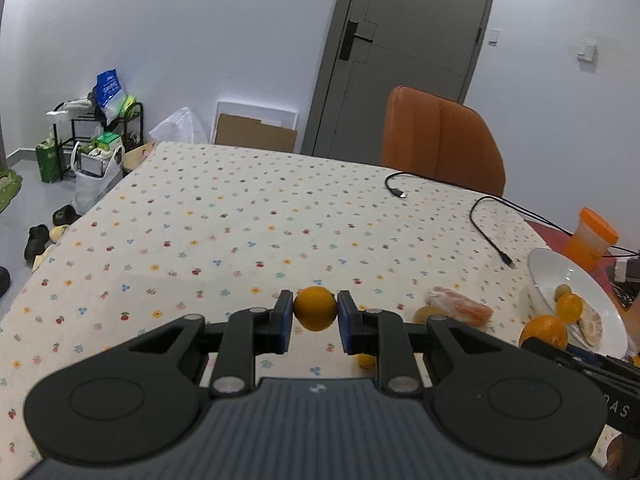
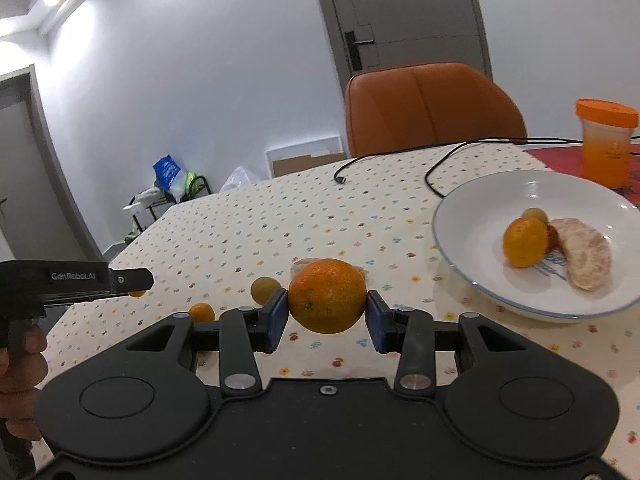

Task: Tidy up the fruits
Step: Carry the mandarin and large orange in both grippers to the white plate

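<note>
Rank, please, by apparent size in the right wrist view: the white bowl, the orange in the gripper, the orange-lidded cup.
1. white bowl, clearly largest.
2. orange gripped by the right gripper; nearness inflates it.
3. orange-lidded cup, farther away, so true order against the orange is unsure.

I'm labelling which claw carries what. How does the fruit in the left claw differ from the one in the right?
The left claw is shut on a small orange fruit, smooth and yellow-orange. The right claw is shut on a big orange, which looks clearly larger, deeper orange and dimpled, and spreads its pads wider apart. Both are round, gripped at their sides and held above the tablecloth, outside the white bowl.
</note>
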